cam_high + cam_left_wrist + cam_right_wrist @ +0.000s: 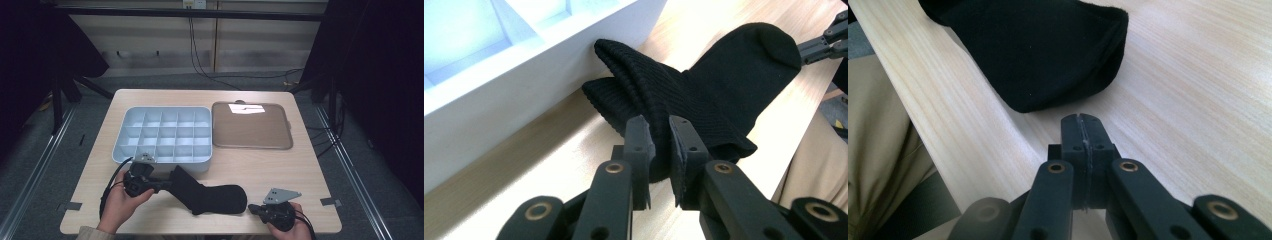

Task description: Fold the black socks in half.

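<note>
Nearest you, your right gripper [254, 208] rests low at the front edge of the bench [280, 170], its fingers [1073, 135] pressed flat together with nothing between them; in the right gripper view they point at the toe of the sock [1048, 55] and stop just short of it, with bare wood between. Your left gripper [167, 184] sits a little farther in, at the left, and its fingers [640, 137] are clamped on the ribbed cuff end of the sock [704, 95], with a fold of the black knit pinched between the pads. The sock [210, 195] lies on the bench between your two grippers, its leg slanting up and left toward the left gripper and its foot stretched out to the right, toe toward the right gripper. Just behind the cuff stands the pale blue tray [120, 145], divided into small compartments; in the left gripper view the cuff lies right against the tray's [539, 85] front wall. To the right of the tray, just beside it, a brown lid [250, 130] lies flat, with a bright patch of light near its far edge. Beyond the bench, cables [200, 60] hang down the wall and trail over the floor.
</note>
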`<control>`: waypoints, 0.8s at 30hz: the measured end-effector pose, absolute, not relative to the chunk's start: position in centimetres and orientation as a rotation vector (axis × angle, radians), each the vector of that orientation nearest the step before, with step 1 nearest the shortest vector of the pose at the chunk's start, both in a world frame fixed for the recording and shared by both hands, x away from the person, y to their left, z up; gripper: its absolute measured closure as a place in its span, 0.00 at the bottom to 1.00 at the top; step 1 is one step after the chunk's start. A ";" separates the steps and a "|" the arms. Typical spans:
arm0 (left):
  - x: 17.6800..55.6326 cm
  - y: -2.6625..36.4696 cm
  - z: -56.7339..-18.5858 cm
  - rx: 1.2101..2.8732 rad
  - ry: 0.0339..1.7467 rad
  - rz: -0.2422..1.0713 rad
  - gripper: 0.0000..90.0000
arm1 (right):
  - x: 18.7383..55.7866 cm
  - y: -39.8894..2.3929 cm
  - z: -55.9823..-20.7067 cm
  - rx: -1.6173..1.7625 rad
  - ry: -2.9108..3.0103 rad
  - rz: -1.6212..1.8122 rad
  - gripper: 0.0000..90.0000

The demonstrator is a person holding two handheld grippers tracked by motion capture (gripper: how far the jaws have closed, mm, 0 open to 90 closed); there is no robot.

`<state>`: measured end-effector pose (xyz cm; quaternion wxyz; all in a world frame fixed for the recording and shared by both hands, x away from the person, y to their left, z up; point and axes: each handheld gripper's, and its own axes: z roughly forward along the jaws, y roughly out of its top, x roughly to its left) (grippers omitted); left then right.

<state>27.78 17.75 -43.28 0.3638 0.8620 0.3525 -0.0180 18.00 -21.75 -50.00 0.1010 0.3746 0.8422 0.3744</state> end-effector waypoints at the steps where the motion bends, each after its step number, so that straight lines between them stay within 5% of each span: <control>1: 27.8 17.7 -43.2 2.224 0.901 -0.043 0.89 | 18.0 -21.7 -50.0 1.107 2.490 1.109 1.00; 24: 27.5 16.5 -41.0 2.240 0.843 -0.048 0.88 | 18.6 -20.8 -50.0 1.072 2.511 1.102 1.00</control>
